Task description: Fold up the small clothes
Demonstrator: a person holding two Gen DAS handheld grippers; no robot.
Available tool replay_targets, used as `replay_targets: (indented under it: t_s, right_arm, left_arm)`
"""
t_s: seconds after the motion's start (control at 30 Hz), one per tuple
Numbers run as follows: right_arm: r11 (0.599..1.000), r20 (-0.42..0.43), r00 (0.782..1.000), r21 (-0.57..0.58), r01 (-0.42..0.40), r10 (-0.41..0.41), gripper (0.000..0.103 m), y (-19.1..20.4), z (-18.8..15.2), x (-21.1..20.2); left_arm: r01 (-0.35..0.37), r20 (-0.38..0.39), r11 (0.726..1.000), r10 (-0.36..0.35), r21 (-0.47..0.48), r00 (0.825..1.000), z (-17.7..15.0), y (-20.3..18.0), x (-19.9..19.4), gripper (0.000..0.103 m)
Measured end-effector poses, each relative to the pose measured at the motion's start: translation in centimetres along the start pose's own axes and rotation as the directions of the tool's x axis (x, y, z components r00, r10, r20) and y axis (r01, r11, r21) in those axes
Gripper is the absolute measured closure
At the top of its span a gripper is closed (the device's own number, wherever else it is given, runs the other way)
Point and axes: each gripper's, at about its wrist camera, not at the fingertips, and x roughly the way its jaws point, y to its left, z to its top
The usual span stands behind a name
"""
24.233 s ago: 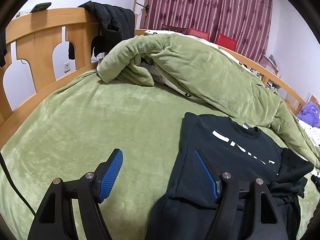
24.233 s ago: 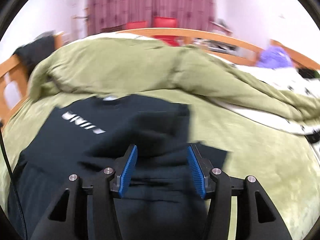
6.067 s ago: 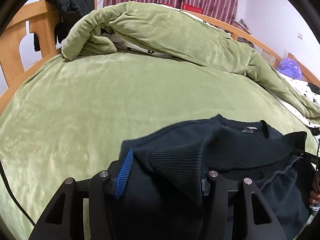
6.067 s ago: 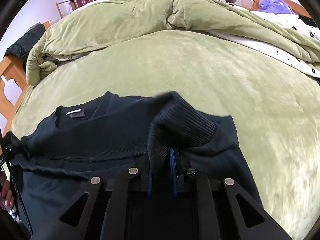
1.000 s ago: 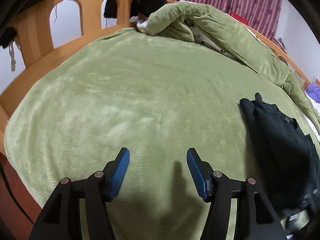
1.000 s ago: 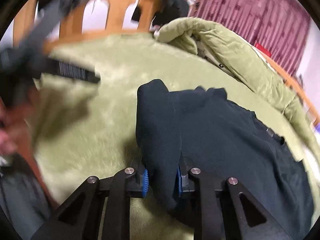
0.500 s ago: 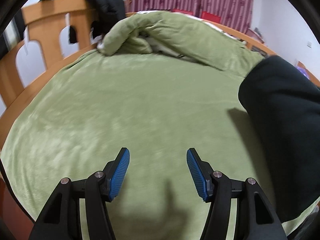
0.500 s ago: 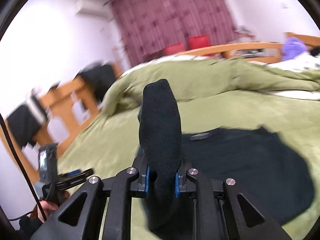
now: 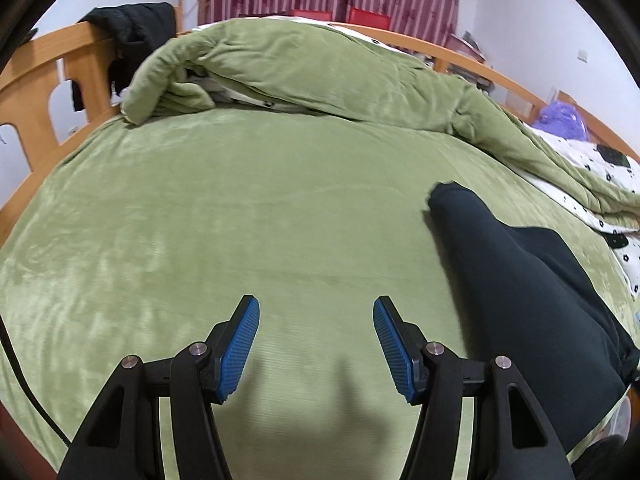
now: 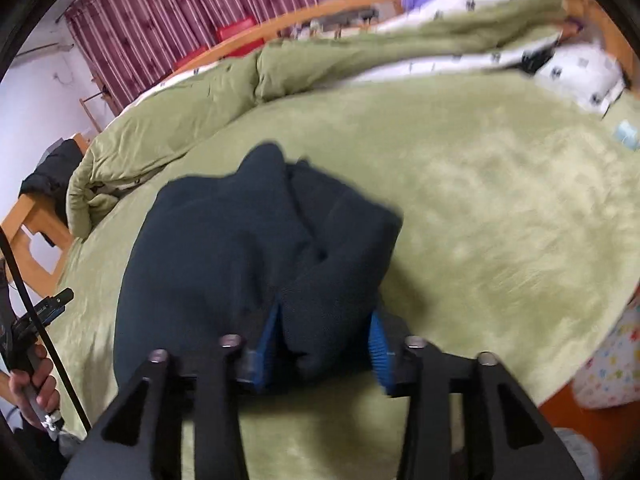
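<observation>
The left gripper (image 9: 316, 344) hovers over bare green bed cover (image 9: 240, 220) at the bottom of its frame, fingers spread apart and empty. The dark folded garment (image 10: 256, 248) lies on the bed in the middle of the right view; the right gripper (image 10: 324, 344) has parted fingers with a fold of it between them.

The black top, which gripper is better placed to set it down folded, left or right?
Right. The right gripper has the black top between its fingers, while the left gripper hangs open over bare green blanket, beside the garment.
</observation>
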Motion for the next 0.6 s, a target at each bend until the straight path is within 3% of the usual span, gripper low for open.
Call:
replay_targets:
  t_s: [0.3,0.47,0.57,0.6]
  right_arm:
    - [0.979,0.173,0.985,-0.201,0.021,0.015,0.058,0.6,4.0,-4.7]
    - [0.96,0.026,0.997,-0.273,-0.063,0.073,0.058,2.3,5.0,-0.5]
    - [0.958,-0.103,0.992,-0.286,0.036,-0.068,0.061,2.3,4.1,4.1]
    - [0.962,-0.143,0.986,-0.268,0.041,-0.082,0.071,1.9,3.7,5.2]
  left_arm:
    - [0.017,-0.016,1.0,-0.017,-0.005,1.0,0.2,-1.8,0.0,0.046]
    - [0.018,-0.02,1.0,-0.018,-0.007,1.0,0.5,-2.4,0.3,0.046]
    - [0.021,-0.025,1.0,-0.021,-0.004,0.999,0.5,-2.6,0.5,0.046]
    - [0.024,-0.028,1.0,-0.024,0.0,0.999,0.5,-2.6,0.6,0.046]
